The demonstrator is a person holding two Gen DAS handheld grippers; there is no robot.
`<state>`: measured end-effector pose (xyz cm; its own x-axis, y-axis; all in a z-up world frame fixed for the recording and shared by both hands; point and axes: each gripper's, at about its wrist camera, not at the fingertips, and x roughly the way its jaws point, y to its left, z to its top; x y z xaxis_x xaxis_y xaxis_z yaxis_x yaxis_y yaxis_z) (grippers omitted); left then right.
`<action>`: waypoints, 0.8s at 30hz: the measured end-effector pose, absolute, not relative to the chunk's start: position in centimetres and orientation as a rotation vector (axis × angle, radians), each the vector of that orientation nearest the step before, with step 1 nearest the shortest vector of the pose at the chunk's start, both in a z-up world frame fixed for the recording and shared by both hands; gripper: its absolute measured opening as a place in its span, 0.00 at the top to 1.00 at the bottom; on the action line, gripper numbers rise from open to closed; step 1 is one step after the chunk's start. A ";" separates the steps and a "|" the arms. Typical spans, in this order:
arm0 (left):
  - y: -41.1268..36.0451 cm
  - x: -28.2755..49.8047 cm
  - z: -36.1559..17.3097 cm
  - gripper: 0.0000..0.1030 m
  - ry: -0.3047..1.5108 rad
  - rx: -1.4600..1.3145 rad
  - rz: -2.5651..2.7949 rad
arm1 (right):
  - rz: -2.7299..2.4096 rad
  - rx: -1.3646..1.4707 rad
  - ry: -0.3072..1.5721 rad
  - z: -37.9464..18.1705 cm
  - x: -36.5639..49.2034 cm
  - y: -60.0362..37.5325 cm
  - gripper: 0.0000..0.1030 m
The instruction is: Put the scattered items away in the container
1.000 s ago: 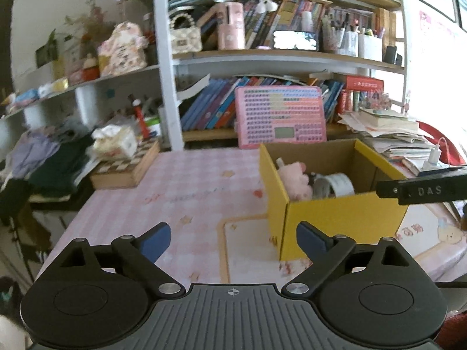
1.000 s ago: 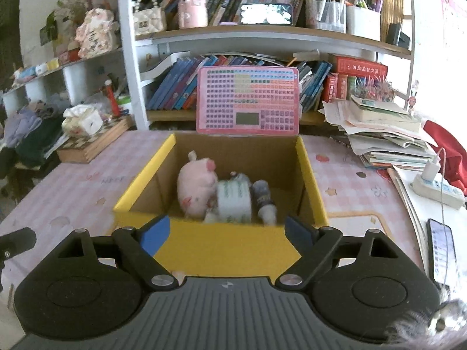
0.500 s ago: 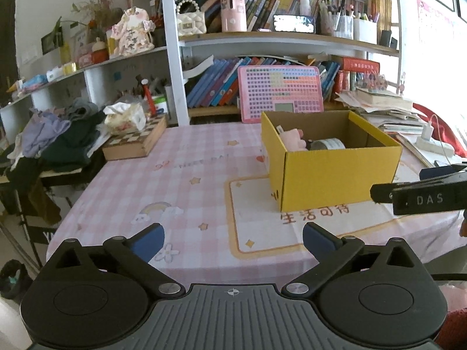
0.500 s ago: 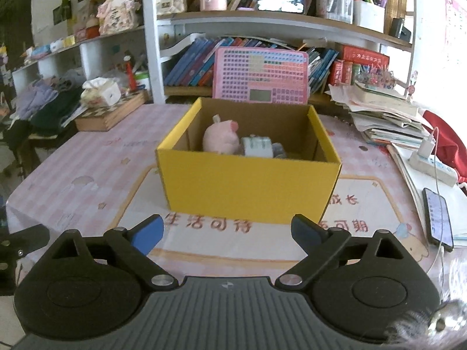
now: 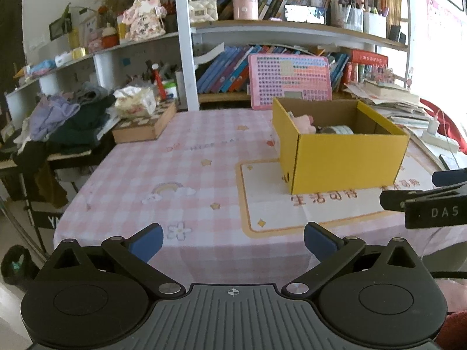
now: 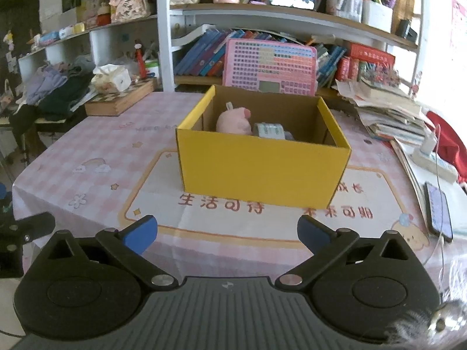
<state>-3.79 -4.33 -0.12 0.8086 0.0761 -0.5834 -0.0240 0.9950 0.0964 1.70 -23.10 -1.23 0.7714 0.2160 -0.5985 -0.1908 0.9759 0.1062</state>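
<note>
A yellow cardboard box stands open on the pink checked table. Inside it lie a pink plush pig and a green-and-white roll. In the left wrist view the box is to the right, with the pig and a tape roll showing over its rim. My left gripper is open and empty at the table's front edge. My right gripper faces the box from the front, its jaws opening with nothing between them. Its black finger shows at the right.
A pink keyboard toy leans on the bookshelf behind the box. Stacked papers, a power strip and a phone lie at the right. A wooden chequered box and piled clothes sit at the left.
Both grippers have pulled back from the box toward the table's front edge, so the box looks smaller. The right jaws have spread wider.
</note>
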 end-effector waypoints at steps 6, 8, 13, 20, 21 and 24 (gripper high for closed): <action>-4.6 -4.3 -0.4 0.00 0.643 0.095 0.038 | 0.221 0.041 0.668 -1.5 1.0 -23.0 0.00; -4.7 -4.4 -0.4 0.00 0.645 0.095 0.035 | 0.219 0.042 0.673 -1.6 0.9 -23.0 0.00; -4.5 -4.5 -0.4 0.00 0.645 0.100 0.039 | 0.216 0.043 0.688 -1.8 0.8 -22.8 0.00; -4.2 -4.6 -0.6 0.00 0.665 0.096 0.025 | 0.230 0.027 0.694 -1.9 0.7 -22.4 0.00; -4.2 -4.6 -0.6 0.00 0.667 0.098 0.025 | 0.231 0.026 0.694 -1.9 0.7 -22.3 0.00; -4.2 -4.6 -0.6 0.00 0.668 0.102 0.023 | 0.232 0.023 0.696 -1.9 0.8 -22.2 0.00</action>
